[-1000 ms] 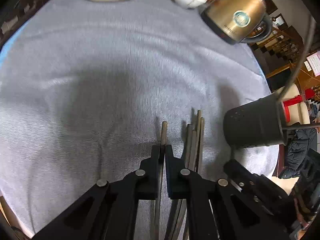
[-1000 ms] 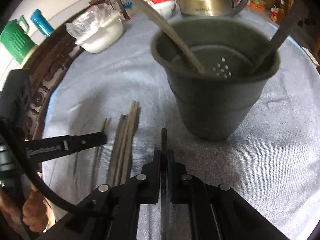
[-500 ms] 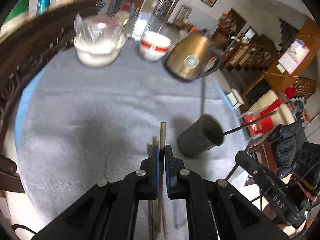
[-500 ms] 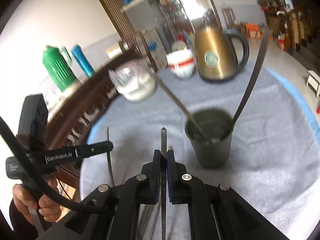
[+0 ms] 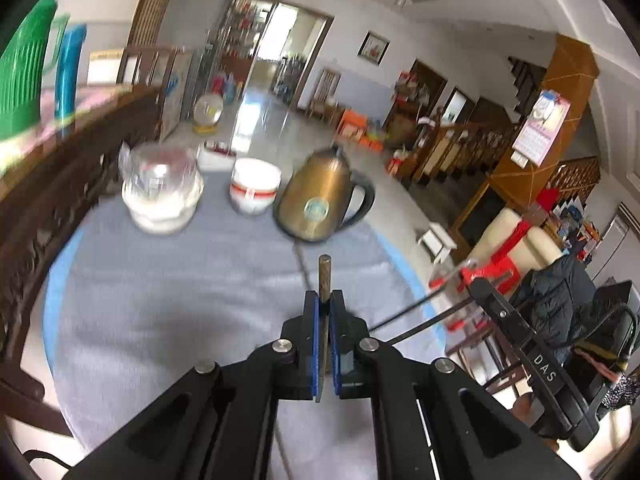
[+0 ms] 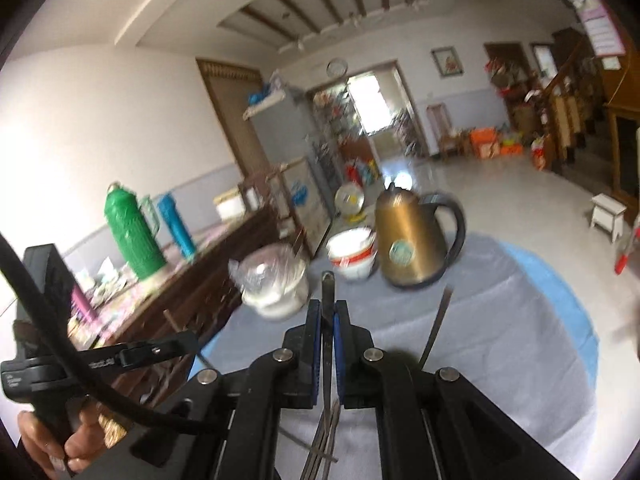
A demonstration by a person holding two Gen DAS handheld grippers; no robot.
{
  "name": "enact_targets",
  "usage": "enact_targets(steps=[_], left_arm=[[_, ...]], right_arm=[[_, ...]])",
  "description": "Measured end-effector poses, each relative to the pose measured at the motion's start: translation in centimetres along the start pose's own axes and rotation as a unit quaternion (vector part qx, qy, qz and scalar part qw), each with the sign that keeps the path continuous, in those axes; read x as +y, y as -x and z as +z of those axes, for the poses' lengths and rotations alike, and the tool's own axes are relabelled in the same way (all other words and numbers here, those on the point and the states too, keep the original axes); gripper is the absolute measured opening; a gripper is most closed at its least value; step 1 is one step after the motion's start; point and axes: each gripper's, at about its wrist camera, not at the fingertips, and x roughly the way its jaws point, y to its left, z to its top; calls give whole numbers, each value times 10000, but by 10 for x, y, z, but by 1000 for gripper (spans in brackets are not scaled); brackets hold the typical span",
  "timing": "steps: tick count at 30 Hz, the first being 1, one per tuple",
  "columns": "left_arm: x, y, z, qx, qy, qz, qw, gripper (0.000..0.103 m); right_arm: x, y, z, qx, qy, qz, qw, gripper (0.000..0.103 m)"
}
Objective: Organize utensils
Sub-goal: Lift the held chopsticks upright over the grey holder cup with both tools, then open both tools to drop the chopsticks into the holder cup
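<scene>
In the left wrist view my left gripper [image 5: 325,300] is shut on a brown chopstick [image 5: 324,274] whose tip pokes out ahead of the pads, high above the grey tablecloth [image 5: 168,300]. My right gripper [image 6: 328,308] is shut on a dark chopstick [image 6: 328,286] in the same way. Several more chopsticks [image 6: 322,444] lie on the cloth below it. A flat utensil handle [image 6: 438,322] rises to its right; the holder it stands in is hidden behind the gripper body. Each gripper shows in the other's view: the right one [image 5: 486,292] and the left one [image 6: 176,344], held by a hand [image 6: 44,448].
At the far side of the round table stand a brass kettle [image 5: 320,204], a red-banded white bowl [image 5: 255,186] and a white container under plastic wrap [image 5: 162,196]. A dark wooden sideboard [image 6: 180,280] with green [image 6: 132,232] and blue [image 6: 176,224] flasks runs along the left.
Both grippers have risen from the cloth, each with a chopstick, and tilted up toward the room. The dark holder has dropped out of sight behind the gripper bodies.
</scene>
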Motion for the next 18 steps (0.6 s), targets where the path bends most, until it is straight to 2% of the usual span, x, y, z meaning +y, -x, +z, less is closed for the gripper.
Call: enact_targets(steps=[4, 9, 14, 18], left_arm=[[-22, 12, 26, -520, -164, 78, 9985, 5], [-36, 1, 44, -889, -201, 103, 9958, 5], [-37, -40, 36, -823, -124, 143, 9964, 5], [-32, -76, 16, -435, -34, 255, 9987, 5]], right_arm=[[-3, 12, 22, -445, 17, -242, 9987, 6], [-6, 12, 36, -829, 182, -703, 9939, 6], [-19, -12, 25, -564, 235, -862, 9944, 6], [-32, -27, 8, -229, 145, -907, 9955, 6]])
